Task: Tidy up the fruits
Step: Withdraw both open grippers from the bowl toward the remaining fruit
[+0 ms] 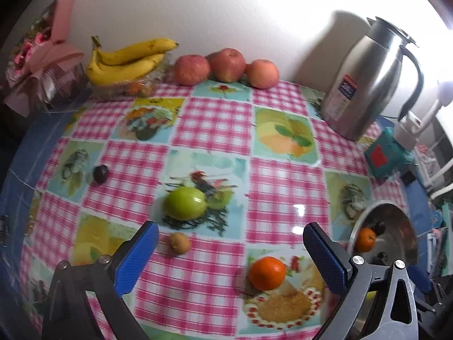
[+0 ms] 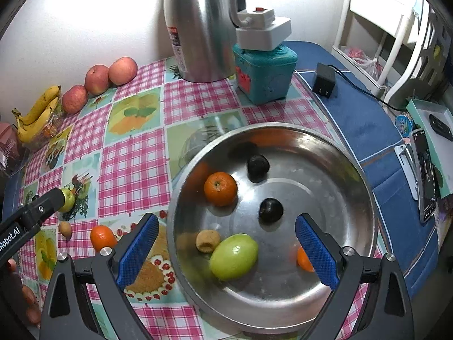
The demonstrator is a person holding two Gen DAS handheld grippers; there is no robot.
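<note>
On the checked tablecloth lie a green fruit point(image 1: 185, 203), a small brown fruit point(image 1: 180, 243), an orange point(image 1: 267, 273) and a dark plum point(image 1: 100, 174). My left gripper point(image 1: 230, 250) hovers open above the cloth, with the brown fruit and the orange between its blue pads. A steel bowl point(image 2: 325, 294) holds a green fruit point(image 2: 234, 256), two dark plums point(image 2: 271, 210), an orange point(image 2: 220, 188), a small tan fruit point(image 2: 207, 240) and a part-hidden orange point(image 2: 304, 260). My right gripper point(image 2: 225, 248) hangs open over the bowl with nothing in it.
Along the back wall sit bananas point(image 1: 127, 61) on a clear basket and three red apples point(image 1: 226, 65). A steel jug point(image 1: 365, 82), a teal box point(image 2: 264, 75) with a white adapter, a black charger point(image 2: 324, 80) and a phone point(image 2: 424, 175) stand at the right.
</note>
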